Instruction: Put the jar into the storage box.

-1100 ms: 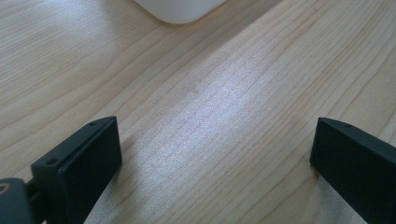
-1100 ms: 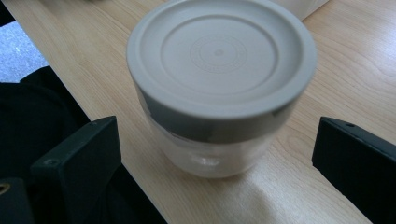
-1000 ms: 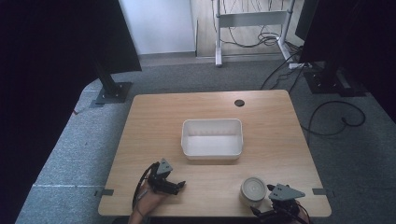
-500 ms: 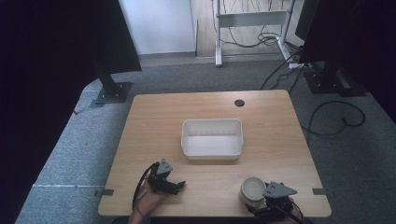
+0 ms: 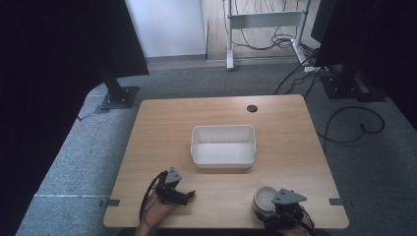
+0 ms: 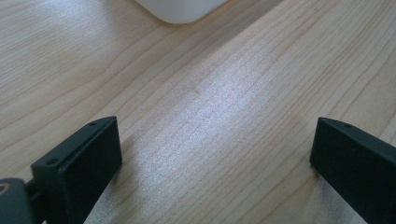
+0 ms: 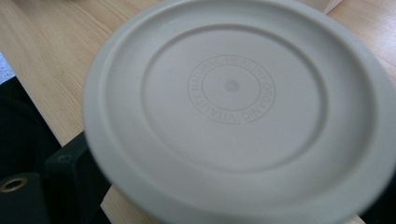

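Note:
A round beige tub with a flat embossed lid [image 5: 265, 196] stands near the table's front right edge. My right gripper [image 5: 271, 207] is open and straddles it from the right. In the right gripper view the lid [image 7: 231, 86] hides most of both jaws, and one black finger [image 7: 70, 175] shows under its left rim. Whether the jaws touch the tub's sides is hidden. My left gripper [image 5: 189, 194] rests at the front left, open, with bare wood between its jaws [image 6: 215, 154]. A hand holds it from below.
An empty white rectangular bin [image 5: 223, 160] sits mid-table, and its corner [image 6: 180, 9] shows ahead of the left gripper. The wooden table [image 5: 162, 128] has a dark cable hole [image 5: 252, 108] at the back. Black stands and cables lie on the floor around it.
My right gripper has slid left along the front edge until its jaws stand around the tub. The tub, the bin and the left gripper have stayed put.

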A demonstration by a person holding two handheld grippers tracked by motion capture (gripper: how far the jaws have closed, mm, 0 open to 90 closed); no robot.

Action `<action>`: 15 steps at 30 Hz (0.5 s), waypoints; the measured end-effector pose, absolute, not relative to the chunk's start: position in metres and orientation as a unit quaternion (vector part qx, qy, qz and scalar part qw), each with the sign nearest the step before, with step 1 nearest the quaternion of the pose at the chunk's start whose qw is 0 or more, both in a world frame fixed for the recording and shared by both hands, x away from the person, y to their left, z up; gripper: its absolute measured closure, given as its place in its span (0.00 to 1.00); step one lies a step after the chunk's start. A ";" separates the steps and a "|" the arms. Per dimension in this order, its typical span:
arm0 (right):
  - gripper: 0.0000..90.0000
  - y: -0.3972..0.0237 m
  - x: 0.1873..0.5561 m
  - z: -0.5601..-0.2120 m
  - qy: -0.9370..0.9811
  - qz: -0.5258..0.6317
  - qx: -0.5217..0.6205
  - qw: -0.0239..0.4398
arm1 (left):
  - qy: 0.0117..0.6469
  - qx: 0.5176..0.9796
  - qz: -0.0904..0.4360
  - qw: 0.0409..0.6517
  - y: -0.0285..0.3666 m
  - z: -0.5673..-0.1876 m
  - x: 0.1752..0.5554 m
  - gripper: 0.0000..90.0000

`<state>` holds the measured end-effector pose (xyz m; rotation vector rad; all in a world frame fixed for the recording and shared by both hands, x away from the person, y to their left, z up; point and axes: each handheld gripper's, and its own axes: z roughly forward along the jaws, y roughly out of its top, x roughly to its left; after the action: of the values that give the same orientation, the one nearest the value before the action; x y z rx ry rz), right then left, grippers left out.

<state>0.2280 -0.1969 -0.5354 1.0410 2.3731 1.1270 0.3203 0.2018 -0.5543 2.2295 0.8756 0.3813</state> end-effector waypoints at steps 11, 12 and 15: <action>0.10 -0.192 0.228 -0.534 0.825 0.383 0.380 0.170 | 0.339 0.861 0.148 0.350 0.202 -0.554 0.320 0.02; 0.10 -0.191 0.228 -0.533 0.824 0.379 0.385 0.171 | 0.339 0.860 0.148 0.350 0.202 -0.554 0.320 0.02; 0.11 -0.189 0.228 -0.533 0.824 0.375 0.385 0.177 | 0.339 0.861 0.148 0.350 0.202 -0.554 0.320 0.02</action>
<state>0.2276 -0.1894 -0.5327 1.0903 2.3331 1.0614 0.3205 0.2019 -0.5542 2.2292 0.8791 0.3833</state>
